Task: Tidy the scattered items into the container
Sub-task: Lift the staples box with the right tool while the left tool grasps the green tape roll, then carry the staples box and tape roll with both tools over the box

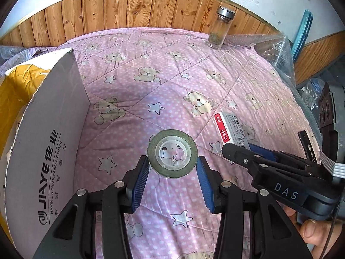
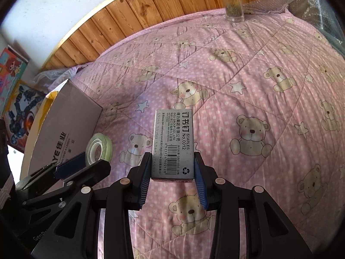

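Note:
A roll of greenish tape (image 1: 172, 153) lies flat on the pink bear quilt (image 1: 172, 75). My left gripper (image 1: 172, 161) is closed to its width, and both blue pads touch its near sides. My right gripper (image 2: 172, 168) is shut on the near end of a grey staples box (image 2: 172, 138), which points away along the fingers. In the left wrist view the box (image 1: 230, 129) and the right gripper (image 1: 237, 149) are just right of the tape. The open cardboard box (image 1: 43, 151) with yellow lining stands at the left. The right wrist view shows the tape (image 2: 99, 149) beside that carton (image 2: 64, 129).
A glass jar with a metal lid (image 1: 220, 30) stands at the quilt's far right corner. A wooden panel wall (image 1: 129, 4) runs behind. Bubble wrap (image 1: 276, 51) edges the right side. A person's hand (image 1: 312, 231) holds the right gripper.

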Tool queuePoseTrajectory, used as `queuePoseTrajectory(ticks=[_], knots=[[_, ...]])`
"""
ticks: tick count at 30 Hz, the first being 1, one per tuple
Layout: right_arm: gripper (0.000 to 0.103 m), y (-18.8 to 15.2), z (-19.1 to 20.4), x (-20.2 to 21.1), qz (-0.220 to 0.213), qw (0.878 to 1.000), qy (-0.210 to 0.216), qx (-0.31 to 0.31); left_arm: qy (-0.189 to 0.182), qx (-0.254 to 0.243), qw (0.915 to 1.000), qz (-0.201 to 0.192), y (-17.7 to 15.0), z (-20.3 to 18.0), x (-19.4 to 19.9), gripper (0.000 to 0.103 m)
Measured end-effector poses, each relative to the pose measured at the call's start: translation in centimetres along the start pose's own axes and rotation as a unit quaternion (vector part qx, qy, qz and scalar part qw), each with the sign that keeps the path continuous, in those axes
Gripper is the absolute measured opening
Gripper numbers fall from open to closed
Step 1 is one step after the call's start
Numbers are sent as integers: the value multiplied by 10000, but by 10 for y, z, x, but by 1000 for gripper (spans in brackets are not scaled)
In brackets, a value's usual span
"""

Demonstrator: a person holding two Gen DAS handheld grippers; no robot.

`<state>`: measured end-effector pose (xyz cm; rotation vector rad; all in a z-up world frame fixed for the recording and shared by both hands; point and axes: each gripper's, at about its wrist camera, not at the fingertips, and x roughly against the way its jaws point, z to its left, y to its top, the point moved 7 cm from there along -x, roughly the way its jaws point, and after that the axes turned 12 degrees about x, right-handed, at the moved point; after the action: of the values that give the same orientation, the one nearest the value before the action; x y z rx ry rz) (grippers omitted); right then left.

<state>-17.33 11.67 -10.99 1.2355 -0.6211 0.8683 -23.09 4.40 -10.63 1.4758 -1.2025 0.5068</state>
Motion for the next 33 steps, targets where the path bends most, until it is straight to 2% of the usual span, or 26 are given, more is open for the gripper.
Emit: queuePoseTrajectory(ticks=[17,33], knots=[[39,-17,26,46,-172,9996,-130,170,-210,-129,9995,-215,-23,-16,55,47],[39,-34,53,78,-324,9986,-186,378,-131,-176,9987,-461,-34,-18,97,47]])
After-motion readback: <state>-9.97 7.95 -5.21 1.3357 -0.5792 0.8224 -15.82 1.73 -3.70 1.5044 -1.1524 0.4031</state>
